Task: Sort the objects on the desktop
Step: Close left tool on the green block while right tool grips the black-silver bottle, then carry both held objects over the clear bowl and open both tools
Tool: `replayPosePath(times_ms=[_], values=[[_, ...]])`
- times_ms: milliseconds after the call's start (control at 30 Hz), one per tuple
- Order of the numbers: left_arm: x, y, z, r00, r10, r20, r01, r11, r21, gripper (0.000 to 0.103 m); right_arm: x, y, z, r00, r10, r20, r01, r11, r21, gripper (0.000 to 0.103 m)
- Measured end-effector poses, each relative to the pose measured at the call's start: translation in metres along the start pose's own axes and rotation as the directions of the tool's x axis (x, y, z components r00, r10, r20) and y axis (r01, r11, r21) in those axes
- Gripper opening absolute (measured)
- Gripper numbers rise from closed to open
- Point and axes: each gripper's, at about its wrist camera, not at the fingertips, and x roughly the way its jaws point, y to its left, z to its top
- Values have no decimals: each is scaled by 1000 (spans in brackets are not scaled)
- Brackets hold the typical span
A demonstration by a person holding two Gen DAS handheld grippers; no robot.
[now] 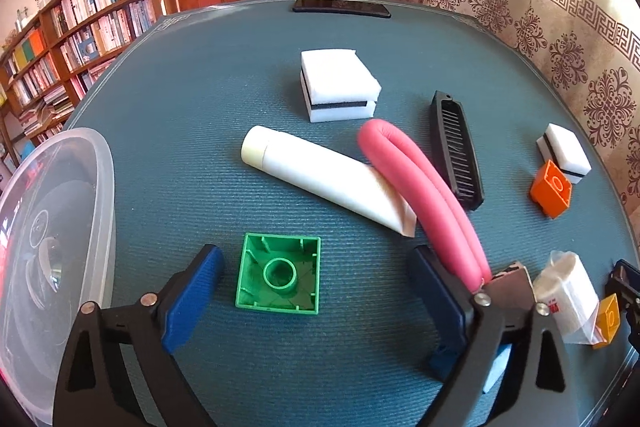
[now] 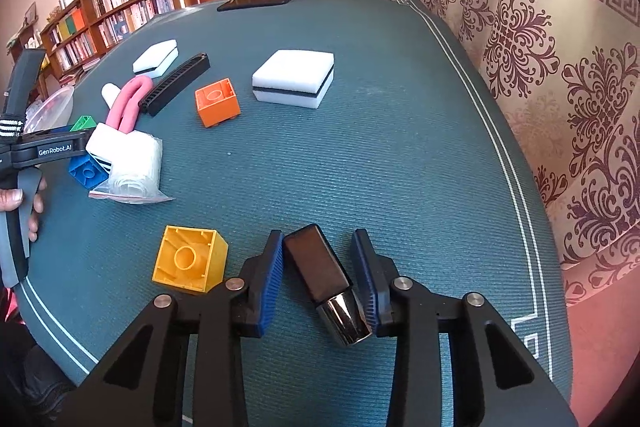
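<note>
Table [image 2: 400,155] with teal mat, everything on it. One clear plastic tub [image 1: 60,247] at the left edge, looks to hold nothing. One phone [image 1: 341,7] flat at the far edge.

One white tube [image 1: 320,183] mid-table, cap toward the far-left; its crimped end lies just beside one bent pink foam roller [image 1: 420,187]. One black comb [image 1: 456,151] just right of the roller.

Two white sponge blocks with a black band: big one [image 1: 340,87] beyond the tube, smaller one [image 1: 564,153] toward the right edge in the left view.

One bagged white roll [image 2: 132,163] near the front-left, lying against other items there.

Four toy bricks: green [image 1: 280,275], hollow side up; orange [image 2: 217,101] tipped beside the right-hand sponge; yellow [image 2: 190,259] on its side near the front edge; blue [image 2: 86,171] partly under the bagged roll.

One small black bottle with chrome cap [image 2: 326,283] near the front edge, cap toward the camera.

Two hand-held grippers. Left hand-held gripper [image 1: 316,283]: jaws wide apart, either side of the green brick, not touching it, holding nothing. Right hand-held gripper [image 2: 322,279]: jaws partly closed around the bottle, left pad touching its body; right pad at the cap, contact unclear. A hand [image 2: 22,203] grips the left handle.
</note>
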Motion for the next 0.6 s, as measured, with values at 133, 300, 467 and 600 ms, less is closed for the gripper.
replayPosePath(times_ms=[133,300,467,600], values=[[1,0,-2,1000,4,-6,-4,1000,2,102,0,0,-1,1000,0,1,0,1000,1,37],[-7,4,-3,999,20,35,-19,999,-29,63,-3,0,-2,1000,-10,10,10,1000,5,36],[-15,9,-7,999,-7,47,9,999,-54,34,-6,-1,-4,1000,-14,12,14,1000,13,33],[-25,4,-13,997,-50,60,53,997,-47,34,-12,0,-2,1000,-10,28,10,1000,20,23]])
